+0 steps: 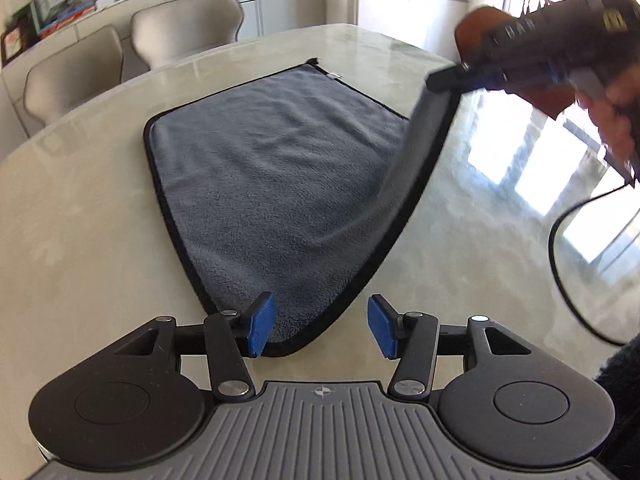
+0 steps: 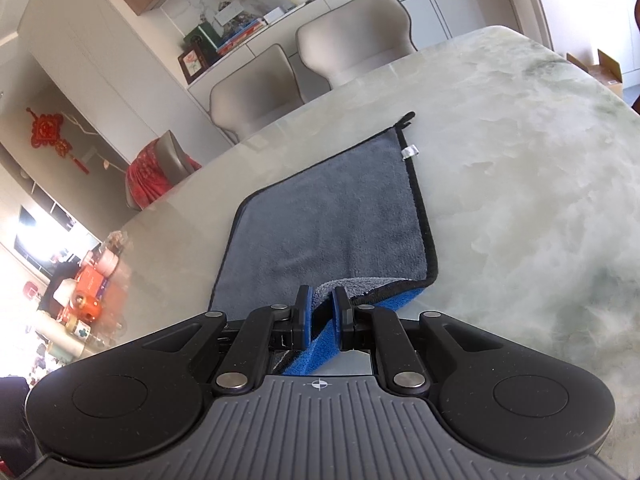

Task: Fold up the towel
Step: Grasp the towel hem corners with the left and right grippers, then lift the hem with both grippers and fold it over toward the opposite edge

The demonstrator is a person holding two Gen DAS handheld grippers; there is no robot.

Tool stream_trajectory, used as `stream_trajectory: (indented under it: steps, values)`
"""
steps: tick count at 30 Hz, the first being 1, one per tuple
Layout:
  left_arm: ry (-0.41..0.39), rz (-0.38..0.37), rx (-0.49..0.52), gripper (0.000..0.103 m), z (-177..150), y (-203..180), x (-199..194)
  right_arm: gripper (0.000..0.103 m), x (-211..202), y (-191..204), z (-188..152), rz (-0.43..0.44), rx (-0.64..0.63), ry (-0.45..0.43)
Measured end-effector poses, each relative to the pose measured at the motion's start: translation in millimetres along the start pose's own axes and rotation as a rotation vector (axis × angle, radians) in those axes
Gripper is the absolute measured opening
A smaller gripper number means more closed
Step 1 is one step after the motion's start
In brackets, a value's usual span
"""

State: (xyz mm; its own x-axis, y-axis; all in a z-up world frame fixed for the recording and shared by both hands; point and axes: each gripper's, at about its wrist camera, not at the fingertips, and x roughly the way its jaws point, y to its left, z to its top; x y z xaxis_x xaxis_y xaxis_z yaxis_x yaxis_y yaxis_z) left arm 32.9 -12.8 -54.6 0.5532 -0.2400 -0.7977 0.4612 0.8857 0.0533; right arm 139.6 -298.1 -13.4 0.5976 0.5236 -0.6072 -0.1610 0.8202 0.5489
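Nearest the left wrist lens, the left gripper [image 1: 322, 330] stands with its jaws apart, its 2 blue pads [image 1: 262, 330] clear of any cloth; the rounded near corner of the grey microfibre towel with black piped edging [image 1: 256, 176] lies on the table just ahead of them, toward the 9 o'clock pad. Most of the towel lies flat on the pale marbled glossy tabletop [image 1: 80, 216], plush grey side up, a small white tag at its far edge at about 1 o'clock. Its right-hand edge rises off the table in a taut, curved strip toward 2 o'clock, where the right gripper [image 1: 444, 80] pinches it.

From the right wrist view, the right gripper [image 2: 322, 314] is nearly closed, clamped narrowly on a fold of the towel [image 2: 332, 216]; the lifted part turns over there and shows a bright blue underside, which runs back between the fingers.

That gripper is blurred in the left view, and the hand [image 1: 612, 120] behind it is cut off by the frame edge. A black cable [image 1: 560, 256] loops at 3 o'clock. 2 beige upholstered chairs [image 1: 120, 56] stand beyond the table; shelf items behind them are too small to make out.
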Motion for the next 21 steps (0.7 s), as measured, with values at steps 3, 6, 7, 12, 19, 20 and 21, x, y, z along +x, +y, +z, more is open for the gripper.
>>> stream_trajectory:
  steps: [3, 6, 7, 12, 19, 20, 21]
  values:
    - [0.027, -0.003, 0.001, 0.033, -2, 1, 7, 0.011, -1, -3, 2, 0.012, 0.024, -0.003]
    - [0.032, 0.002, -0.028, 0.016, -3, 7, 8, 0.011, -2, -6, 2, 0.003, 0.027, 0.001]
    - [0.019, 0.005, -0.041, 0.010, -2, 11, 6, 0.011, -2, -7, 2, 0.001, 0.028, 0.001]
    - [-0.017, 0.031, -0.020, 0.004, 12, 28, -2, 0.011, 3, -2, 8, -0.039, -0.041, 0.008]
    - [-0.088, 0.102, 0.027, 0.003, 65, 61, 1, 0.011, 26, 15, 46, -0.071, -0.175, -0.021]
    - [-0.097, 0.112, 0.030, 0.003, 72, 66, 2, 0.011, 33, 16, 56, -0.080, -0.193, -0.024]
    - [-0.105, 0.119, 0.032, 0.003, 79, 70, 4, 0.011, 39, 17, 64, -0.086, -0.207, -0.025]
